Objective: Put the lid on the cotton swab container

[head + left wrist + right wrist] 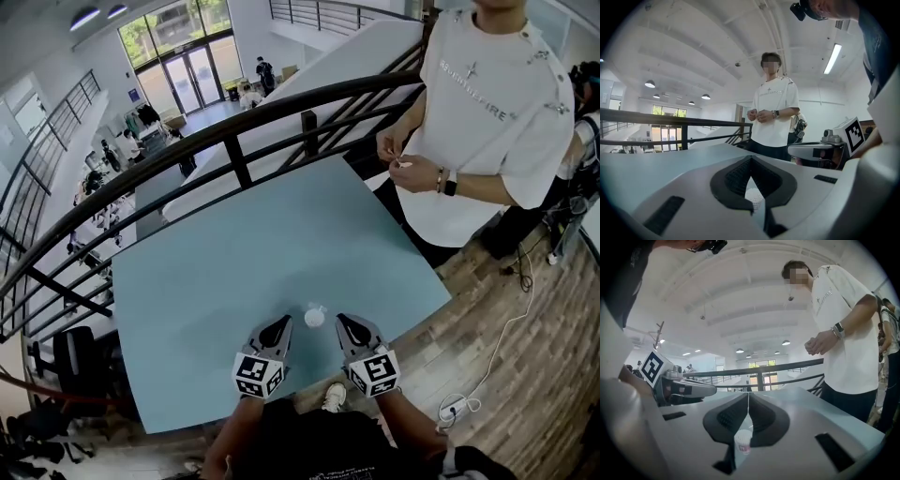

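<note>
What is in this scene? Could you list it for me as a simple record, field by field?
Surface: light blue table
Main item: small white cotton swab container, upright near the table's near edge
Left gripper: jaws together, holding nothing, just left of the container
Right gripper: jaws together, holding nothing, just right of the container
Contact: neither gripper touches the container
Bystander: person in a white T-shirt standing at the table's far side, hands together
Background: black railing behind the table
</note>
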`<state>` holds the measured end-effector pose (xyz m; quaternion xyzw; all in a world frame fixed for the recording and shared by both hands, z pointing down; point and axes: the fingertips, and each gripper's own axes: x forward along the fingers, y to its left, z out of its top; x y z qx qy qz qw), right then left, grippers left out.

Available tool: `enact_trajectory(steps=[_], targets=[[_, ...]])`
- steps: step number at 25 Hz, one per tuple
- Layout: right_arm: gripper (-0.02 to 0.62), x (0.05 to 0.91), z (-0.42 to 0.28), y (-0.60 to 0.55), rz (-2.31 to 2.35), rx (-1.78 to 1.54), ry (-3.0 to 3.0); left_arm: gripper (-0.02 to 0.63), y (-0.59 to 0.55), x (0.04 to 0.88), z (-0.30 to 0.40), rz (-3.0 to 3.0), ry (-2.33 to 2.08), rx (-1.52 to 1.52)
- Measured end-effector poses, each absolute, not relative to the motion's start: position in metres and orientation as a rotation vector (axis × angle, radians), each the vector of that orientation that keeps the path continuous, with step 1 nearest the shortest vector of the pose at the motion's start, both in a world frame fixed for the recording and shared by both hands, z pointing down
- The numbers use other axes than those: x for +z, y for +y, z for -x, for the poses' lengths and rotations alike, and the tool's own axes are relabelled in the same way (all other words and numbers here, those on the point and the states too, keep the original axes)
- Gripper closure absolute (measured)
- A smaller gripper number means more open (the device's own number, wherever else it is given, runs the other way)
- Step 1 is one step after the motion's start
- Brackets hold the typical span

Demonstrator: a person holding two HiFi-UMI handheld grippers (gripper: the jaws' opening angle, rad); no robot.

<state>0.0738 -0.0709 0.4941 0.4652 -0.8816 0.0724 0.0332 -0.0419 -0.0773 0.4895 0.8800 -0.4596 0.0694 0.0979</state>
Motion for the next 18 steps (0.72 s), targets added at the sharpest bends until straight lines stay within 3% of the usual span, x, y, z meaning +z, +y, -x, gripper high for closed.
enact_trajectory(steps=[18], targets=[[0.575, 0.517, -0.054, -0.093, -1.443, 0.220, -2.653, 0.595, -0.097, 0.494, 0.064, -2.649, -1.338, 0.245]])
